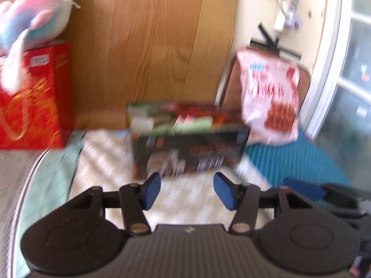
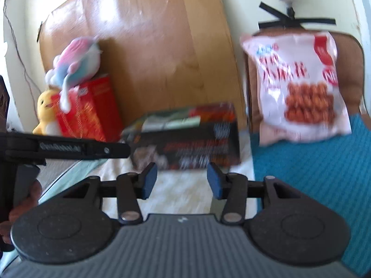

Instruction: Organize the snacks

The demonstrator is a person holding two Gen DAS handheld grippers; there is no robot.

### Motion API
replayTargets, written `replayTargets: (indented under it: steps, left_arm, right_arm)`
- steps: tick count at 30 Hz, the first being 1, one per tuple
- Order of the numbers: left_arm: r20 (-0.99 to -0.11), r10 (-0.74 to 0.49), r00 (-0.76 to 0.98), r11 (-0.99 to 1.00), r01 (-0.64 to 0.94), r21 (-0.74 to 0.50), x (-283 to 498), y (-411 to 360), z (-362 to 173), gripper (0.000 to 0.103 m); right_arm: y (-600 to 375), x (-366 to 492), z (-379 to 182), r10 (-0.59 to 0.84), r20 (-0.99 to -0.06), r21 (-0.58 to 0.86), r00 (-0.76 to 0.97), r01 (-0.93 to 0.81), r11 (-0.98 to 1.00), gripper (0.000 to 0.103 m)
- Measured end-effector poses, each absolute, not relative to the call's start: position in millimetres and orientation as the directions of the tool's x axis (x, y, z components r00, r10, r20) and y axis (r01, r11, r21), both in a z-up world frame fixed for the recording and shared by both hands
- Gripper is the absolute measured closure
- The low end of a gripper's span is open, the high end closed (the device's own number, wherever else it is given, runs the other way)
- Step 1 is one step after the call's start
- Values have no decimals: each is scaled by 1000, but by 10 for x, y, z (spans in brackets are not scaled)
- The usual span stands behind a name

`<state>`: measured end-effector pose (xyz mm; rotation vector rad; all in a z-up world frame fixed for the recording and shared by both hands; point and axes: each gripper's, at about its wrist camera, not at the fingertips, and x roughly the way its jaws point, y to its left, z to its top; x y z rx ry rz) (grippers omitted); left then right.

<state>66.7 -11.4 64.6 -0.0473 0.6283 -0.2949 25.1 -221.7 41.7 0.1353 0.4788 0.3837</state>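
A black snack box point(image 1: 187, 148) with green and red packets showing in its open top stands on a white cloth; it also shows in the right wrist view point(image 2: 185, 146). A pink-white snack bag point(image 1: 271, 97) leans upright at the back right, also in the right wrist view point(image 2: 299, 85). A red box point(image 1: 34, 99) stands at the left, seen again in the right wrist view point(image 2: 88, 111). My left gripper point(image 1: 187, 191) is open and empty just in front of the black box. My right gripper point(image 2: 182, 181) is open and empty, also just short of that box.
A pastel plush toy point(image 1: 34, 16) lies on the red box; a yellow plush point(image 2: 46, 113) sits beside it. A wooden board point(image 1: 150, 46) leans behind. A teal mat point(image 2: 313, 173) lies at the right. The left gripper's body point(image 2: 65, 149) crosses the right view's left side.
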Motion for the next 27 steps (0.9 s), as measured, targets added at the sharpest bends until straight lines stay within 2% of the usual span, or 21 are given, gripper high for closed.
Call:
replayTargets:
  steps: [4,7,15,21,26,27]
  left_arm:
    - [-629,-235,741,970,219,-104,336,-102,476,42]
    - [-647,-211,733,977,167,-130,148,-18,365,25]
    - [-640,-141,756,990,102,-97,-203,99,259,19]
    - [-640,-109,761,994,79,-75,-320,164,195,18]
    - [-604,-57,795,998,60,-16,-403,162,204,9]
    - [-595,-44,802,998,55,0,-414,158,208,9]
  right_arm:
    - [-2201,-116,324,367,-442,256,819,-277,926,46]
    - [-2124,-330,232,335,-466,237,819,-249,939,45]
    - [-2049,-603,126,316,-509,223,801,-232,947,45]
    - [-2057,-726,142,285,-481,190,829,-219,957,44]
    - [-2091,-766,168,206,-443,113,872,-173,978,43]
    - [-2121,-757,167,180,-434,91,883,-155,984,40]
